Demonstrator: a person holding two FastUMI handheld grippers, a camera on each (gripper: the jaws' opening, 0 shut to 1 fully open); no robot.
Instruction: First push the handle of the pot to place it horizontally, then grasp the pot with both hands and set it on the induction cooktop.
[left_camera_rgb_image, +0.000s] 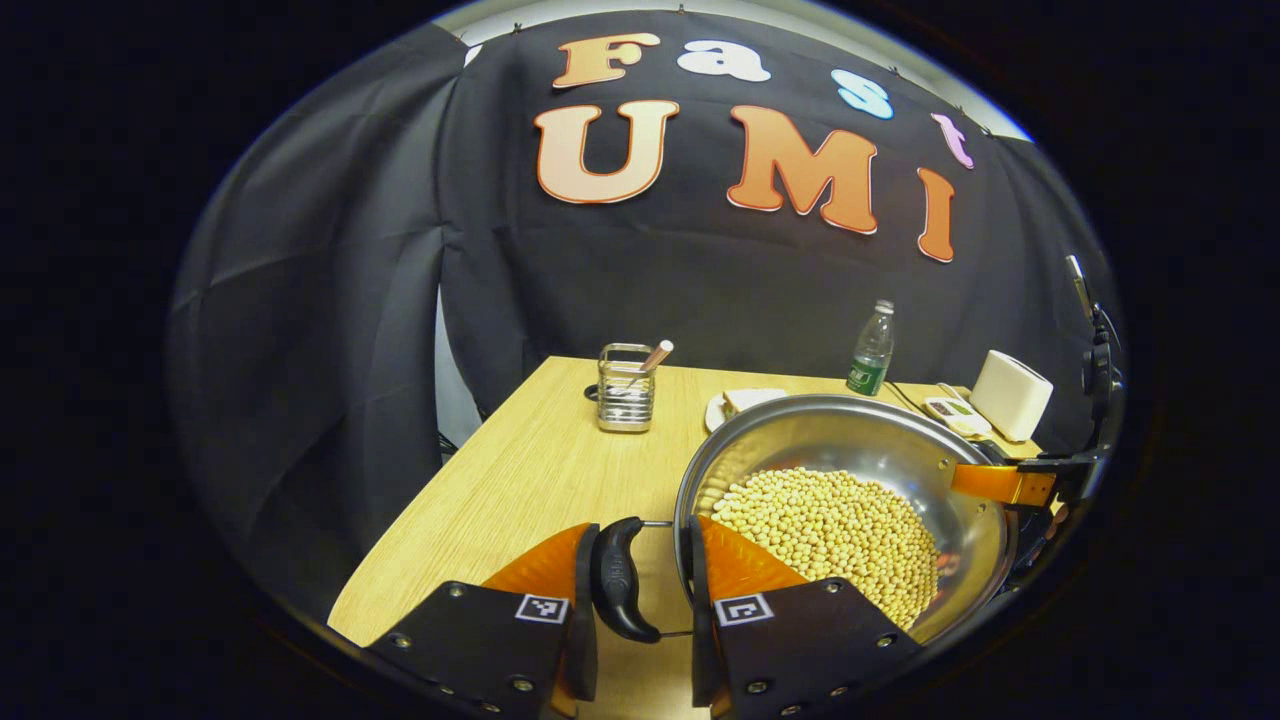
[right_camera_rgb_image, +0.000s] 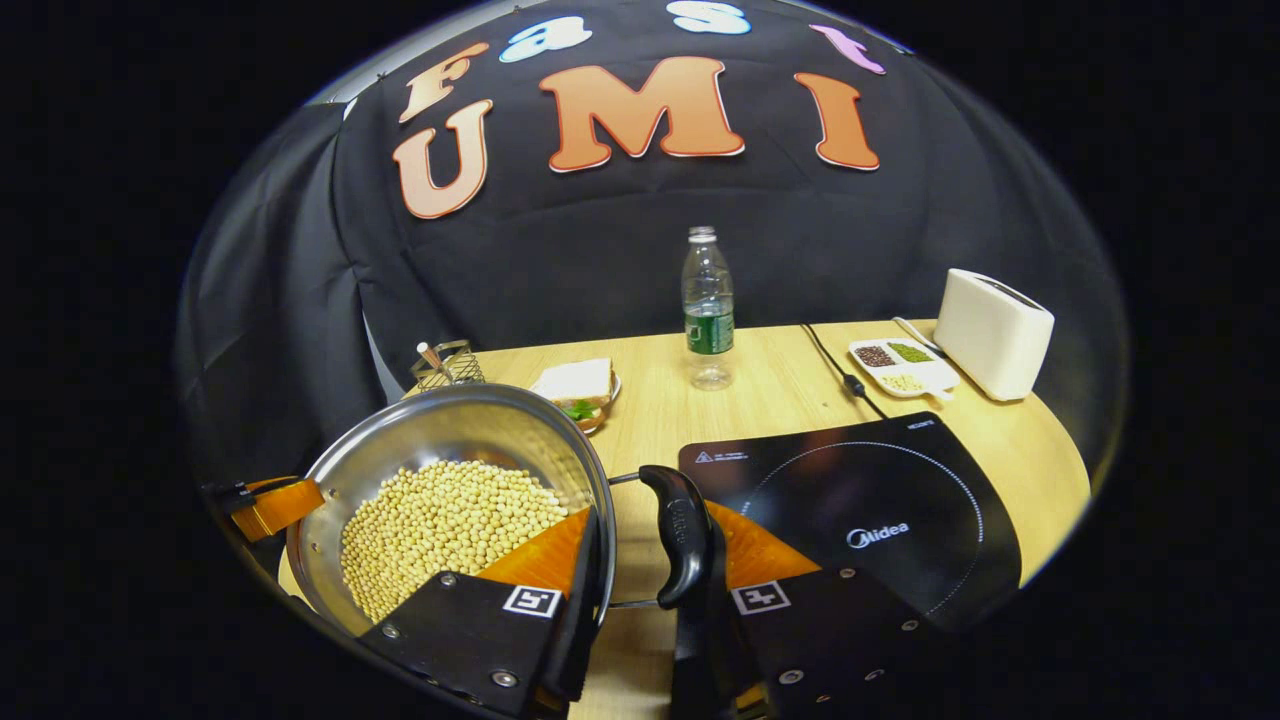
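Wooden worktop at frame centre: pot of beans lower left, both handles level, left tool and right tool each straddling one, clamping uncertain; cooktop lower right awaits the placing.

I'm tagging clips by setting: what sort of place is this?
Probably a mock kitchen set up in a recording booth: a wooden table before a black cloth wall, carrying an induction cooktop, a white toaster and a steel pot of beans.
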